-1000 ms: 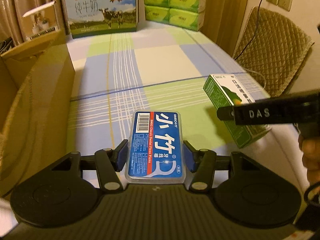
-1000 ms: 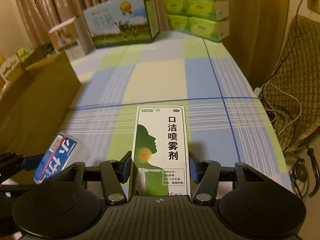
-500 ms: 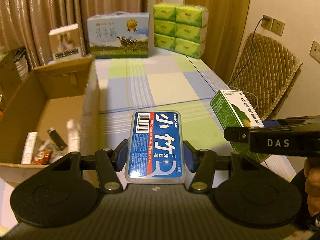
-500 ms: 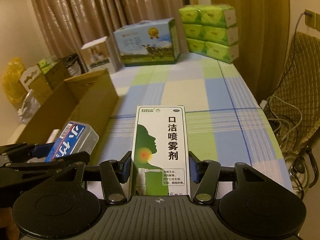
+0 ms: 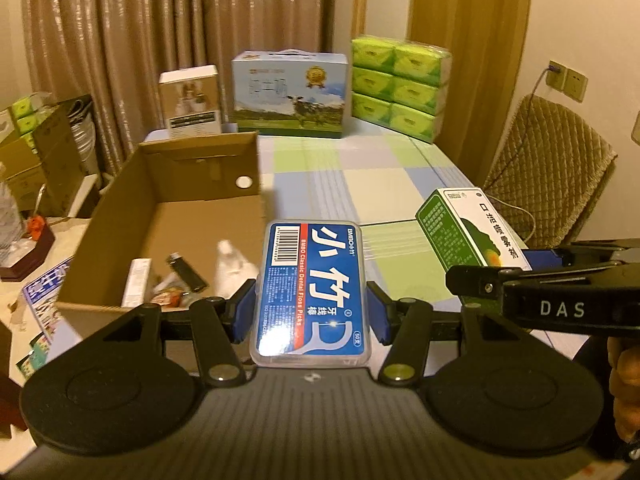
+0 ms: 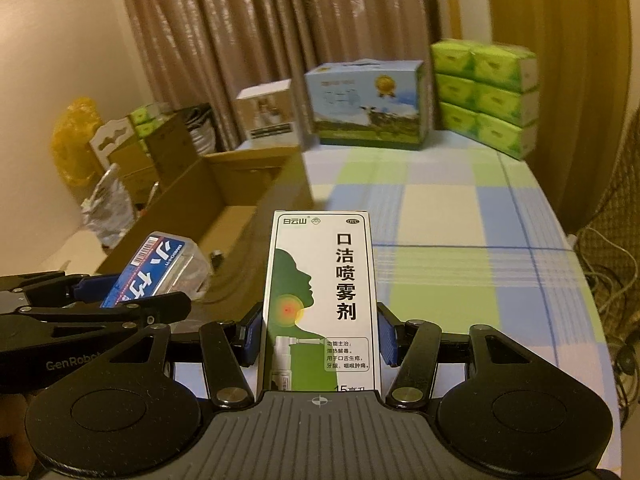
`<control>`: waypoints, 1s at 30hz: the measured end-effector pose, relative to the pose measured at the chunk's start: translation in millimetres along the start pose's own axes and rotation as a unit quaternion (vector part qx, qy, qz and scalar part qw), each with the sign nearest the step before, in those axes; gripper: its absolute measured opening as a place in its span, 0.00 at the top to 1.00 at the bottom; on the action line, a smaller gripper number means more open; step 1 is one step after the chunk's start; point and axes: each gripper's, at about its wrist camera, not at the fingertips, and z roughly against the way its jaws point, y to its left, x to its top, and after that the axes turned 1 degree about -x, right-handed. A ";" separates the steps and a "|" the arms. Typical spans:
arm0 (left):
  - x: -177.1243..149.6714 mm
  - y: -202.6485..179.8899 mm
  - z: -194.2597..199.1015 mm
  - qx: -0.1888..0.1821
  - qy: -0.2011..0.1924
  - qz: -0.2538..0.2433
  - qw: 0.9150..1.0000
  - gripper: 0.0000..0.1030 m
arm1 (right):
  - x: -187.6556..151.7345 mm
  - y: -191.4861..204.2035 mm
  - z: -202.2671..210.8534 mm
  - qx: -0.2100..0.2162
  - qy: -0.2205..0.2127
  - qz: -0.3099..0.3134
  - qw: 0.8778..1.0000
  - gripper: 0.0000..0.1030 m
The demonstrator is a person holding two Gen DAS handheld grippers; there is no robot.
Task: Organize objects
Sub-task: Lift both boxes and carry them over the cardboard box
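The left gripper (image 5: 311,314) is clamped on a blue floss pick box (image 5: 311,290), its blue pads pressing both long sides, label up. The right gripper (image 6: 318,334) is clamped the same way on a green and white throat spray carton (image 6: 320,300), which stands lengthwise between the pads. Both are held in the air above the near end of a table with a checked cloth (image 5: 372,184), side by side, the spray carton on the right and the floss pick box on the left.

An open cardboard box (image 5: 120,216) sits on the left of the table, just beyond the left gripper. Inside it lie a black lighter (image 5: 186,270), a small white carton (image 5: 136,282) and a few blurred items.

At the far end stand a milk carton case (image 5: 288,94), stacked green tissue packs (image 5: 396,88) and a small beige box (image 5: 192,100), with curtains behind. A quilted chair (image 5: 548,176) stands at the right.
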 end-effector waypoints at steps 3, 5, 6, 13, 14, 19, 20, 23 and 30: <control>-2.3 10.9 8.5 0.007 -0.001 0.006 1.000 0.50 | 0.1 12.2 -2.6 0.008 0.001 0.009 1.000 0.49; -4.2 17.6 13.1 0.012 -0.002 0.010 1.000 0.50 | -0.2 20.7 -4.7 0.013 0.003 0.015 1.000 0.49; -5.4 21.3 15.6 0.014 -0.003 0.013 1.000 0.50 | -0.6 24.5 -5.3 0.015 0.004 0.018 1.000 0.49; -12.9 45.7 27.9 0.027 -0.004 0.032 0.999 0.50 | -1.4 48.1 -11.6 0.029 0.008 0.037 0.999 0.49; -14.1 49.0 29.5 0.028 -0.004 0.034 0.999 0.50 | -1.5 51.3 -12.8 0.030 0.009 0.039 0.999 0.49; -16.4 62.3 34.8 0.034 -0.005 0.041 0.999 0.50 | -1.3 65.1 -18.6 0.037 0.013 0.048 0.998 0.49; -16.6 64.3 35.2 0.036 -0.005 0.041 0.998 0.50 | -1.0 67.5 -19.6 0.039 0.013 0.050 0.998 0.49; -17.7 71.6 36.9 0.038 -0.004 0.044 0.998 0.50 | 0.2 74.0 -23.7 0.044 0.015 0.056 0.997 0.49; -16.7 89.4 37.6 0.048 -0.004 0.047 0.998 0.50 | 8.0 90.8 -36.6 0.054 0.018 0.064 0.996 0.49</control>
